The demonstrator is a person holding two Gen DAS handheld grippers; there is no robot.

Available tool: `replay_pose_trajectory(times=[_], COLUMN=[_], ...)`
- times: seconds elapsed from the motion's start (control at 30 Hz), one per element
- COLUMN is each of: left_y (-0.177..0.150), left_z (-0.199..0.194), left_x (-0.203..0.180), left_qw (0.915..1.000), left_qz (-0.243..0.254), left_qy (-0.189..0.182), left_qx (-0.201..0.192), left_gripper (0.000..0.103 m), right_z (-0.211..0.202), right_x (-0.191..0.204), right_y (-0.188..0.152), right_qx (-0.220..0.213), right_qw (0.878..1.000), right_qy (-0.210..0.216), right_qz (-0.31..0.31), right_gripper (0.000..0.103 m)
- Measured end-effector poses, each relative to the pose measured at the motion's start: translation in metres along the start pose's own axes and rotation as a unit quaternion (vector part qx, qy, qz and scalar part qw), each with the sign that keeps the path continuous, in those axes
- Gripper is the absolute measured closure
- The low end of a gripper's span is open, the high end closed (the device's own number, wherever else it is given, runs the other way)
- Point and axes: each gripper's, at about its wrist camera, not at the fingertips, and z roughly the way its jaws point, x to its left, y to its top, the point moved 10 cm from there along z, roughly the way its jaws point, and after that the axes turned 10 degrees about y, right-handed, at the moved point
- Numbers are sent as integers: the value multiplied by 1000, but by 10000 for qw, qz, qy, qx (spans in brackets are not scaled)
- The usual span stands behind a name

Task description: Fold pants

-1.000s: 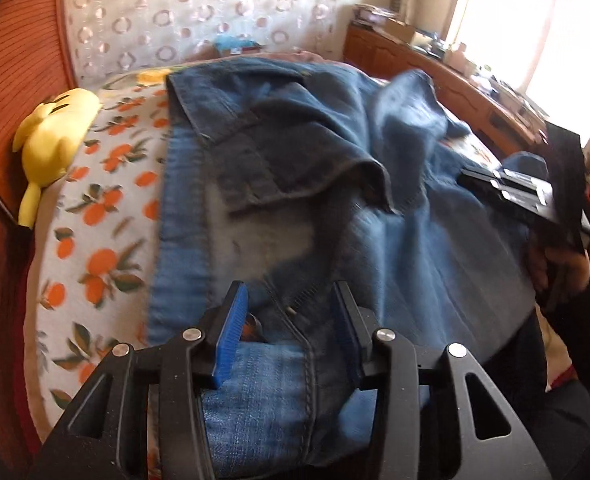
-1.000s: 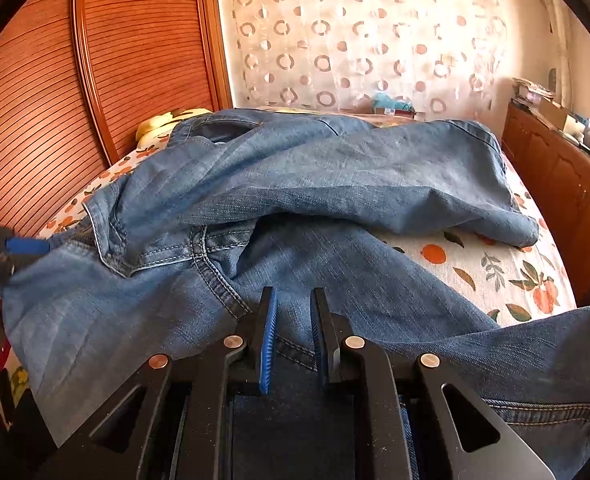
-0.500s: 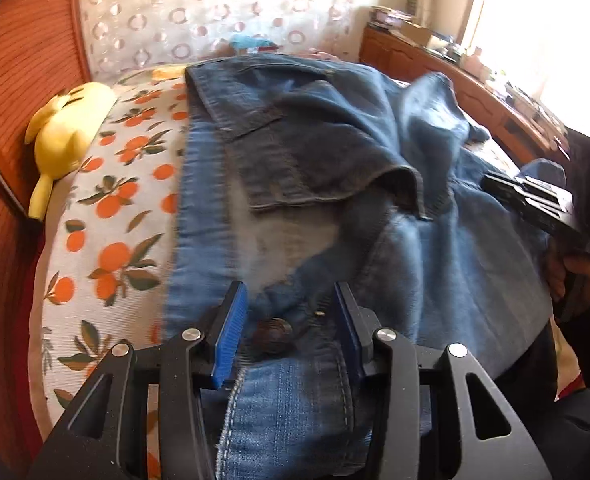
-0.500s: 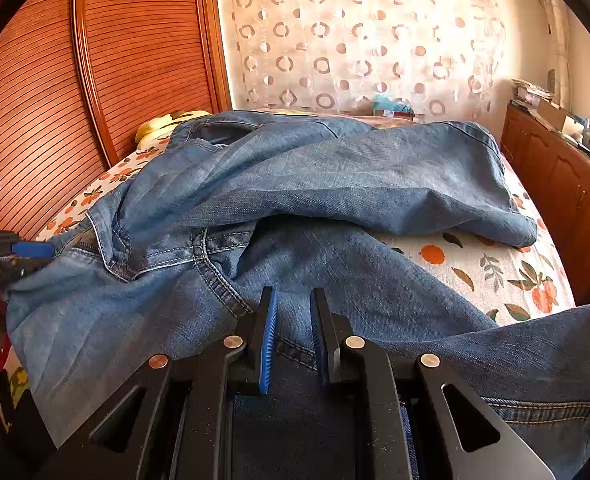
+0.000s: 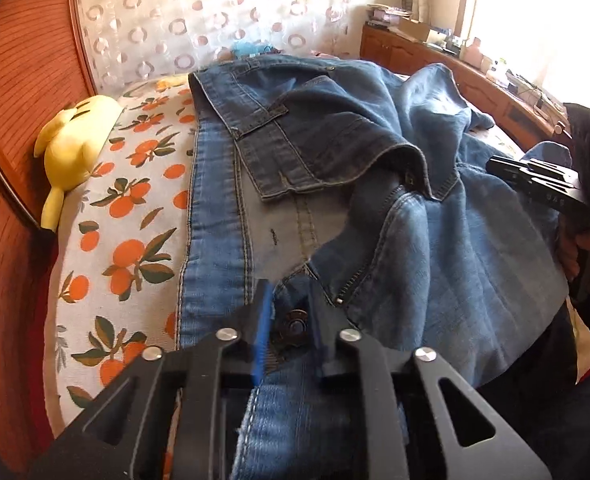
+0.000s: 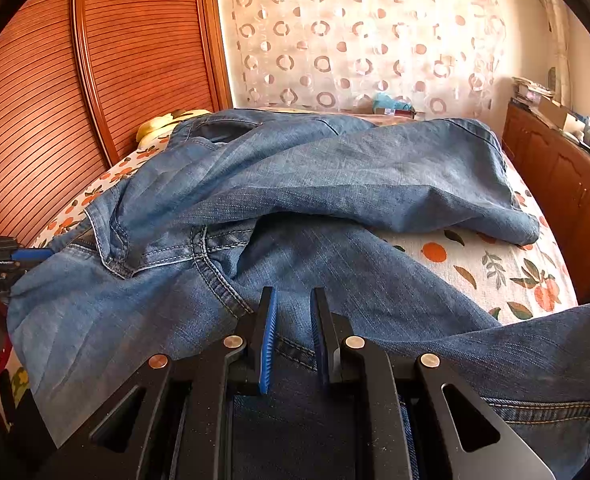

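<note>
Jeans (image 5: 435, 248) crumpled on bed (image 5: 107, 240), waistband nearest, legs running away toward curtain. Left gripper (image 5: 291, 320) just closing on waistband at button. Right gripper (image 6: 293, 332) clamped on denim edge. Both at near end; long axis straight ahead.

Daylight floods in from a window (image 5: 535, 20) at two o'clock in the left wrist view, blown out to pure white there, with haze over the cabinet top (image 5: 475, 68) beneath it. The jeans (image 5: 435, 240) show soft shadows under their folds. The right wrist view is evenly bright, and its curtain (image 6: 355, 40) glows, lit from behind. Both views bulge like a fisheye, with dark corners. Focus is fairly sharp, softening slightly toward the rims.
</note>
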Motion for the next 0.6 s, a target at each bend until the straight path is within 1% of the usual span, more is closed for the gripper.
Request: replay_pose_trajectory(times=[0.03,0.07,0.1,0.2,0.33,0.4,0.43,0.47,0.53,0.57,0.6], left_y=[0,1,-1,-3,-3,-5,-7,-7,-9,-11,-12], left_z=[-2,-3,-3,-1,-1,1,3,2,2,3,5], left_x=[1,1,0,-1,3,6,6,7,8,10,12], left_qw=[10000,10000,9998,9999,9999,9998,9998,9998,9998,9998,9997], left_qz=[-15,-25,-42,3,-107,-160,-163,-172,-177,-174,-188], left_qy=[-31,-66,-185,-158,-66,-34,-56,-88,-83,18,75], left_qx=[-13,-15,28,57,45,103,138,107,96,124,158], left_gripper=[92,98,99,100,99,86,85,82,73,59,54], right_z=[0,0,0,0,1,1,1,1,0,1,1], right_x=[0,0,0,-1,-1,-1,-1,-1,-1,-1,-2], right_y=[0,0,0,0,0,0,0,0,0,0,0], right_qx=[2,-1,-3,-13,-14,-17,-17,-17,-22,-23,-23], right_qw=[10000,10000,10000,10000,10000,10000,10000,10000,10000,10000,10000], right_qy=[-2,0,1,-3,-4,-3,-2,-2,-7,-8,-8], right_qz=[1,1,4,1,3,3,4,5,3,1,0], right_gripper=[86,86,86,86,86,86,86,86,86,86,86])
